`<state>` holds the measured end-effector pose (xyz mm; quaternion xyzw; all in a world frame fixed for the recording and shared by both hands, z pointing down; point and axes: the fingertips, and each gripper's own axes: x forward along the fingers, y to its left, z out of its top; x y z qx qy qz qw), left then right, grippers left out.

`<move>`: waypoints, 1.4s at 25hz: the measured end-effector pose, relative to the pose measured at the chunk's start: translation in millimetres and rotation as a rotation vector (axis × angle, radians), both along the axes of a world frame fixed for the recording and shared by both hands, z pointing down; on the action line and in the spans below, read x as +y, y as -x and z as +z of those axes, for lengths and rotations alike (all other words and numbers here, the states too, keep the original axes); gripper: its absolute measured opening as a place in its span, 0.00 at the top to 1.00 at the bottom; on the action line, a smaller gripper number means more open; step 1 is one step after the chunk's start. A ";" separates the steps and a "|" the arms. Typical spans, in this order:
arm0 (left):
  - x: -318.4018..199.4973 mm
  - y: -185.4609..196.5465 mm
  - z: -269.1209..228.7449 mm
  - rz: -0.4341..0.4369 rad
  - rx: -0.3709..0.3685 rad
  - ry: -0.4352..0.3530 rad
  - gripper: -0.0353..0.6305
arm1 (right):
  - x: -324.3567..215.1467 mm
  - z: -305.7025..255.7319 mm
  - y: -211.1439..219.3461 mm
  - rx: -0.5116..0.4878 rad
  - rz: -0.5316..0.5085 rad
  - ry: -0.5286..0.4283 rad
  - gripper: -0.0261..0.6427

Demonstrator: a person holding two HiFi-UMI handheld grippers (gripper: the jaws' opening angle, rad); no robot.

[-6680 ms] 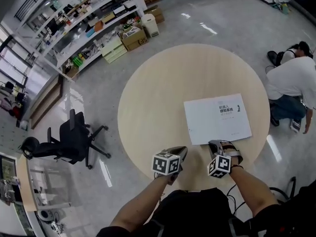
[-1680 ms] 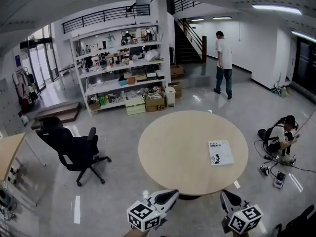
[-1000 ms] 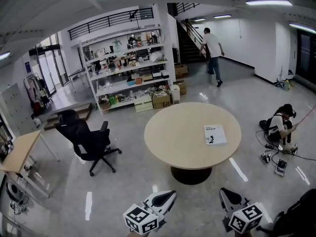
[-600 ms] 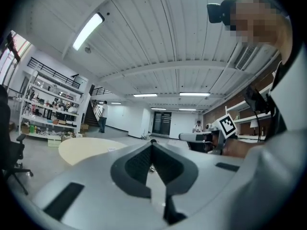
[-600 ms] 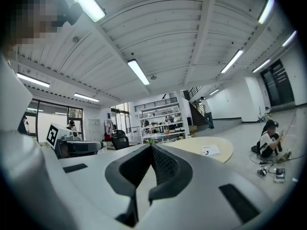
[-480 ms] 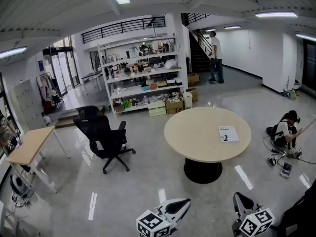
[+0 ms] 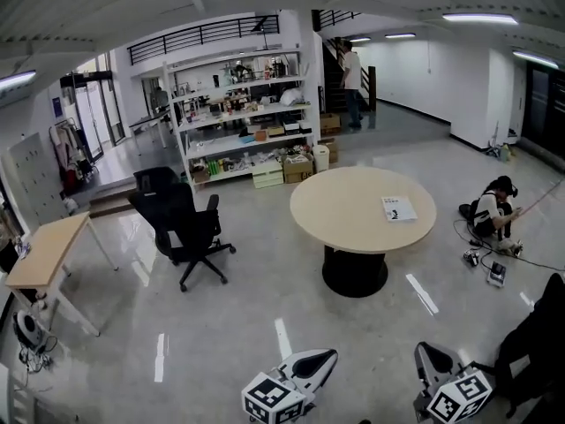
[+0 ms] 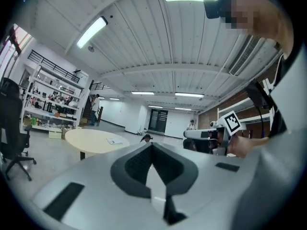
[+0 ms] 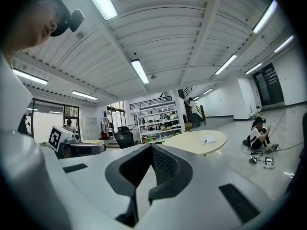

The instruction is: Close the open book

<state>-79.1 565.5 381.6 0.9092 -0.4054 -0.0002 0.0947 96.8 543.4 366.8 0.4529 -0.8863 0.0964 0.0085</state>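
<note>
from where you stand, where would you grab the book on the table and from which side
Probably its right edge, as the head view shows it. The book lies flat and closed near the right rim of the table, so coming in level from that side looks like the shortest reach. Being thin, it must be pinched across that edge.

Book (image 7: 399, 208) on distant table: cover print too small to read.
</note>
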 end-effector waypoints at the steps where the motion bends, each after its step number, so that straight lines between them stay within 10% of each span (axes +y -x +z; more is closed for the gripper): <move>1: 6.7 -0.9 -1.3 0.002 -0.002 -0.008 0.96 | 7.3 -2.8 0.5 0.000 0.002 -0.004 0.96; 35: 87.9 -97.9 -35.2 0.009 -0.057 -0.083 0.96 | 89.7 -42.6 -97.0 -0.006 0.023 -0.093 0.96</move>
